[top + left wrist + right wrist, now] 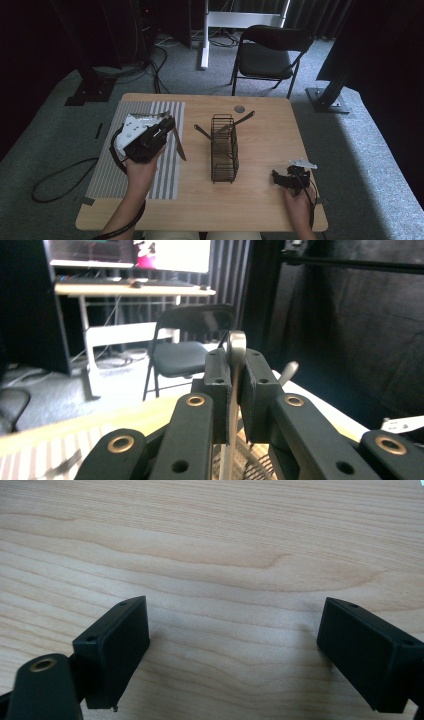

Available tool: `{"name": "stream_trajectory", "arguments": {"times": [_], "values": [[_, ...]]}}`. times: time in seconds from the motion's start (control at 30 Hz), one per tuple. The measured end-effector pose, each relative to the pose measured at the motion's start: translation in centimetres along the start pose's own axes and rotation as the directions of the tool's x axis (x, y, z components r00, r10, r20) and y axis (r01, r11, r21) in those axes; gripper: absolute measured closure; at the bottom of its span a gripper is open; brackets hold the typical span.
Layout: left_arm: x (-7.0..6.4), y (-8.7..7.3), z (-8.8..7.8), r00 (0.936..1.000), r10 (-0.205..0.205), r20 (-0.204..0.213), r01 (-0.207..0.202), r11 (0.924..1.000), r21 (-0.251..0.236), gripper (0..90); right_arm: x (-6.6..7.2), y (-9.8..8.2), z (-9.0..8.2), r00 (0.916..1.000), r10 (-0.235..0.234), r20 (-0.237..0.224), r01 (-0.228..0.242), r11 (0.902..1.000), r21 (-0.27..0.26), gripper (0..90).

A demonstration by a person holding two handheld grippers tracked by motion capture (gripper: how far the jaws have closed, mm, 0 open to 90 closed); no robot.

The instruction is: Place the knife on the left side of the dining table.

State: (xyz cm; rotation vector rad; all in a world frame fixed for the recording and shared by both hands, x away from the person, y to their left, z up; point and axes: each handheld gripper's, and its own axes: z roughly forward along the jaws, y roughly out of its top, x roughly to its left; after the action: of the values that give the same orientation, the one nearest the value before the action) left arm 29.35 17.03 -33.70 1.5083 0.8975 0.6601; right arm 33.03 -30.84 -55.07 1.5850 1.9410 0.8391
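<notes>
Black matte jaws of the left gripper [235, 390] clamp a thin metal utensil [235, 347], which the high view shows hanging over the striped mat [112, 165]. Right gripper [235, 655] hangs with jaws wide apart over bare pale wood grain of the table [210, 540], right of the wire basket [224, 148].

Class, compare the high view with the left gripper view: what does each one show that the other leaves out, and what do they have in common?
The high view alone gives the layout: the striped mat, the right gripper low over the table near its right front corner, and two utensils leaning out of the wire basket.

The left gripper view alone shows the grip up close: jaws shut on a metal utensil, plus a desk with a screen behind.

Both show the left gripper, the wooden table and the black folding chair.
</notes>
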Motion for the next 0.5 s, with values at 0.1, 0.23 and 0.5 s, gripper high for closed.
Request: {"name": "stream_trajectory", "arguments": {"times": [0.1,0.23,0.5], "values": [[1.5,-1.9,-0.4,0.9984,-0.049,-0.030,0.049,0.9987,0.011,83.9,0.0,0.0,0.0,1.0000,0.003,0.000,-0.003,1.0000,-0.001,12.5],[2.5,-3.7,-0.6,0.9953,-0.081,-0.053,0.082,0.9965,0.017,83.9,0.0,0.0,0.0,1.0000,0.004,0.000,-0.004,1.0000,0.000,12.5],[4.1,-6.3,-0.6,0.9879,-0.126,-0.091,0.129,0.9912,0.030,83.9,0.0,0.0,0.0,1.0000,0.005,0.001,-0.005,1.0000,0.001,12.6]]}}
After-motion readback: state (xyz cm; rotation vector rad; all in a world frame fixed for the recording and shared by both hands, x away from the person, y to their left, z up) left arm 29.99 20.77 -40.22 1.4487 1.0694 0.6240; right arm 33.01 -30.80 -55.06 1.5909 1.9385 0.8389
